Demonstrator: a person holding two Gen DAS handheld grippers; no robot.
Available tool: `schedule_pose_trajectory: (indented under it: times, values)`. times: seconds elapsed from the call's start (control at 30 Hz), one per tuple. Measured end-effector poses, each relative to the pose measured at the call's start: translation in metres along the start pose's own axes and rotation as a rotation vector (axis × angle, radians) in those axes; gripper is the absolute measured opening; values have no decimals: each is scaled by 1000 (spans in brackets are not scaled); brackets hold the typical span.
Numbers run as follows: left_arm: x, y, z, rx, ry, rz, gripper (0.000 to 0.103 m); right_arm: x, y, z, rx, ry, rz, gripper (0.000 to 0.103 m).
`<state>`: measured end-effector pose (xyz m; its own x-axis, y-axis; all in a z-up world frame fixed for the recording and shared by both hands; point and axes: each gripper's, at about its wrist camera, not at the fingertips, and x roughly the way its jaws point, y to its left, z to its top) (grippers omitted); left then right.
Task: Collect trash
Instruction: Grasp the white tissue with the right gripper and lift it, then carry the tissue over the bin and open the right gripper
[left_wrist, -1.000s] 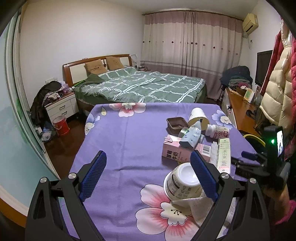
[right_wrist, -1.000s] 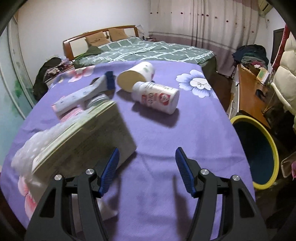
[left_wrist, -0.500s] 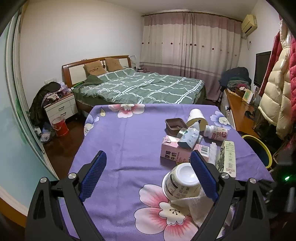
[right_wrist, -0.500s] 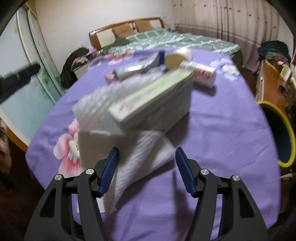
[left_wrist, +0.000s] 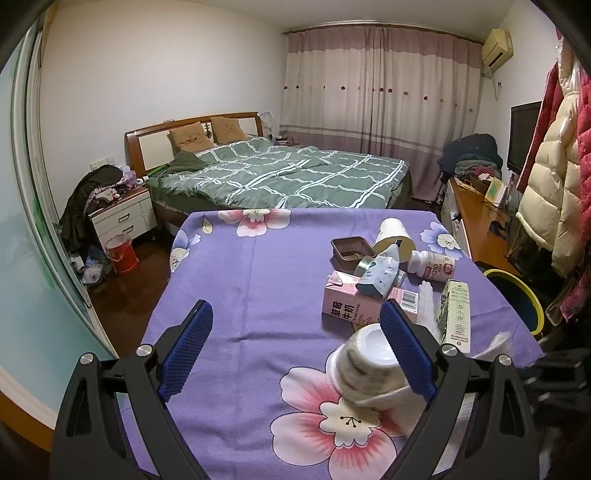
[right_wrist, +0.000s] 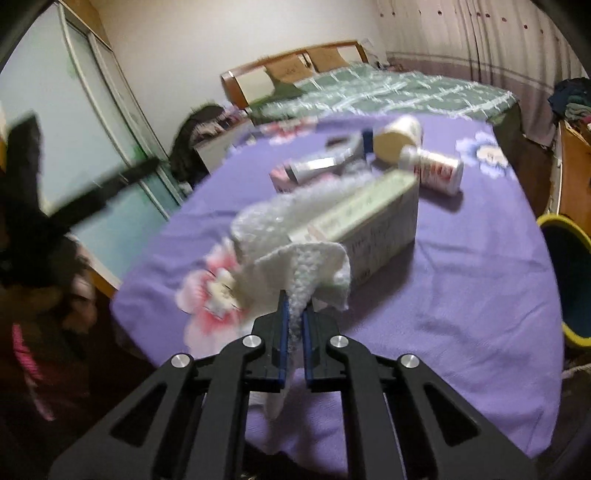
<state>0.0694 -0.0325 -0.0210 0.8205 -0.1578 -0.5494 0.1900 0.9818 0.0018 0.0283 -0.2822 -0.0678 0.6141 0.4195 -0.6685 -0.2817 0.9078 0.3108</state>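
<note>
Wrap: a strip of white bubble wrap (right_wrist: 295, 317) ran between the right gripper's blue pads, pinched there, its far end bunched against the green box (right_wrist: 373, 225) near the table's front edge. A white tissue (right_wrist: 314, 266) draped over the wrap just ahead of the pads; whether the pads also caught the tissue I could not tell.
Right gripper: the right gripper (right_wrist: 294, 332) was nearly closed, jaws parted only by the wrap between them, at the near edge of the table.
Left gripper: the left gripper (left_wrist: 295, 347) hung wide apart and held nothing, above the purple flowered cloth (left_wrist: 258, 280).
Bowl: a paper bowl (left_wrist: 365, 362) lay tipped on its side just behind the left gripper's right pad, blurred.
Other trash: a pink carton (left_wrist: 354, 306) lay flat with a pale pouch (left_wrist: 376, 275) leaning on it; beyond them sat a brown tray (left_wrist: 351, 249), a paper cup (left_wrist: 393, 236) on its side and a white bottle (left_wrist: 432, 264) with a red label, also lying down. The green box stood on its long edge to the right of the carton.
Bin: a blue bin (right_wrist: 569, 277) with a yellow rim stood on the floor just beside the table's right edge.
Room: a bed (left_wrist: 280, 177) with a green checked quilt stood beyond the table.
</note>
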Motion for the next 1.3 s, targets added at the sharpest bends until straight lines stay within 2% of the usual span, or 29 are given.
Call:
schedule_pose_trajectory:
  times: [0.2,0.4,0.63,0.9,1.17,1.3]
  values:
    - [0,-4,0,10,1,-1,91,-42,-1,21,-12,-102,65,7]
    - [-1,-8,0,22,0,0,91,-59,7,40,-49,-163,68,7]
    - [-2,-9,2,30,-6,6,91,-80,13,70,-75,-281,57,7]
    - [-3,-11,1,40,0,-8,91,-98,5,83,-64,-347,-12,7]
    - [9,-27,-6,71,35,-57,91,-125,-41,79,40,-425,-126,7]
    - [15,-34,-9,79,49,-70,91,-139,-70,76,88,-452,-222,7]
